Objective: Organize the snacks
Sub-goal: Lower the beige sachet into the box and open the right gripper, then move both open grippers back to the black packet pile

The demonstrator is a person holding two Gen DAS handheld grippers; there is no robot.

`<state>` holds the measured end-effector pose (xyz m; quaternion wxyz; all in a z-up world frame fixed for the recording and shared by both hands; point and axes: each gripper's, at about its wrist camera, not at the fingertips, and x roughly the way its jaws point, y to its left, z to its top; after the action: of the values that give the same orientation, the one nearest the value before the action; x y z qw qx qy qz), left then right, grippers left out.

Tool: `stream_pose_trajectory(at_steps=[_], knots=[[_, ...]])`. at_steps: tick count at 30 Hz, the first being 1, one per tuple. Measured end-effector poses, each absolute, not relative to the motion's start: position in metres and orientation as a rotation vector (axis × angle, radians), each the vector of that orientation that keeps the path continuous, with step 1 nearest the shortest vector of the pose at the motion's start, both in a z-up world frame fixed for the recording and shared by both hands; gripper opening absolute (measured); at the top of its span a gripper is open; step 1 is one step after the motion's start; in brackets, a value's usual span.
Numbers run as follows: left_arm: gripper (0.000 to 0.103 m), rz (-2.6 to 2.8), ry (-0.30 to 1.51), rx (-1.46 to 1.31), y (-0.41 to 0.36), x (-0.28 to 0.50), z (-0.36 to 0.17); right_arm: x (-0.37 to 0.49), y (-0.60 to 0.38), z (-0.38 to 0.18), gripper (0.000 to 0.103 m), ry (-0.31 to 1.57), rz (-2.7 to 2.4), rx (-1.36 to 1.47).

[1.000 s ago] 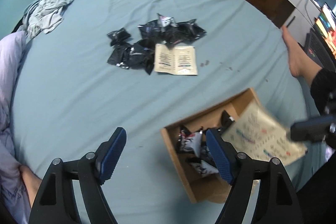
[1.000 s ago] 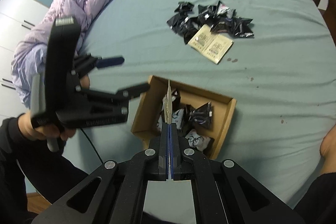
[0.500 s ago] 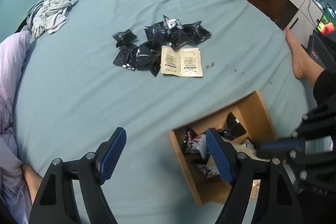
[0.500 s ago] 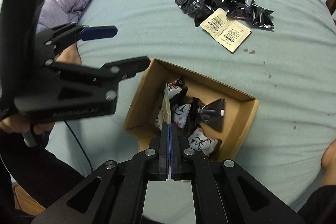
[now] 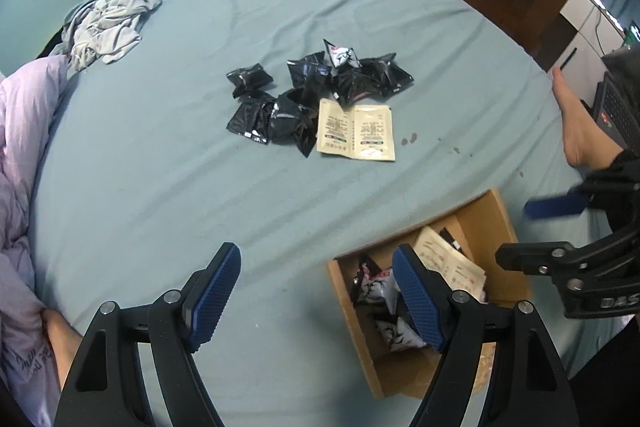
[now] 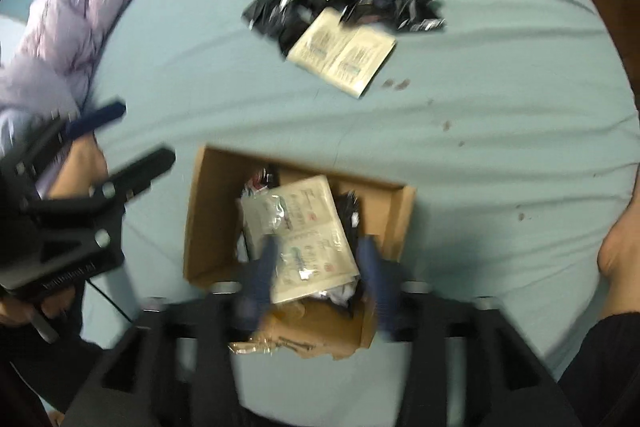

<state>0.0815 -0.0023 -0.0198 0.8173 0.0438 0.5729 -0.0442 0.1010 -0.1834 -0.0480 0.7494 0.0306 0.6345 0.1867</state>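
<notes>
A: Item one, the right gripper (image 6: 320, 267). We log its jaws as having just been opening over the cardboard box (image 6: 208, 227). They now stand apart, with the cream sachet (image 6: 300, 227) lying flat between and below them on top of the packets in the box. The pads do not press on it. The view is blurred.

B: Item two, the left gripper (image 5: 316, 295). Jaws wide, nothing between them, hanging over bare sheet just beside the box's near-left corner.

A: Item three, stock not yet boxed. We count a heap of black snack packets (image 5: 316, 95) and one pair of joined cream sachets (image 5: 356, 129), all out on the blue sheet (image 5: 160, 167), well apart from the box.

B: Bearing for the next pick, as we judge it: the heap lies beyond the box, up the sheet from both tools. In the left wrist view it sits nearly straight ahead of the left gripper; in the right wrist view it is also ahead, past the box's far wall.

A: Long axis of the joined sachets runs crosswise to the left gripper's line, so we would take them by a short edge.

B: Nearer tool: we cannot say for certain.
</notes>
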Motion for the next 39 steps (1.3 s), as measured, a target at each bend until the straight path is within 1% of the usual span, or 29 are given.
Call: stream_pose_trajectory(at_steps=[2,7,10,21,25,30,34,39], knots=[[0.079,-0.091,1.216,0.084,-0.001,0.083,-0.018,0.105,-0.186,-0.041,0.067,1.363,0.393,0.066],[0.079,-0.085,1.219,0.057,0.002,0.089,-0.019,0.112,-0.191,-0.036,0.067,1.381,0.302,-0.02],[0.079,-0.08,1.233,0.05,0.002,0.092,-0.023,0.115,-0.193,-0.028,0.067,1.342,0.224,-0.05],[0.08,-0.075,1.251,-0.008,0.014,0.106,-0.031,0.126,-0.205,-0.009,0.067,1.235,0.123,0.002],[0.08,-0.058,1.269,-0.049,0.022,0.114,-0.039,0.135,-0.209,-0.015,0.067,1.234,0.133,0.006],[0.08,-0.041,1.288,-0.09,0.033,0.123,-0.049,0.149,-0.213,-0.033,0.067,1.256,0.14,-0.068],[0.08,-0.025,1.304,-0.115,0.04,0.134,-0.059,0.167,-0.223,-0.048,0.067,1.298,0.162,-0.023],[0.08,0.004,1.318,-0.169,0.046,0.15,-0.067,0.19,-0.242,-0.063,0.067,1.305,0.142,0.015]])
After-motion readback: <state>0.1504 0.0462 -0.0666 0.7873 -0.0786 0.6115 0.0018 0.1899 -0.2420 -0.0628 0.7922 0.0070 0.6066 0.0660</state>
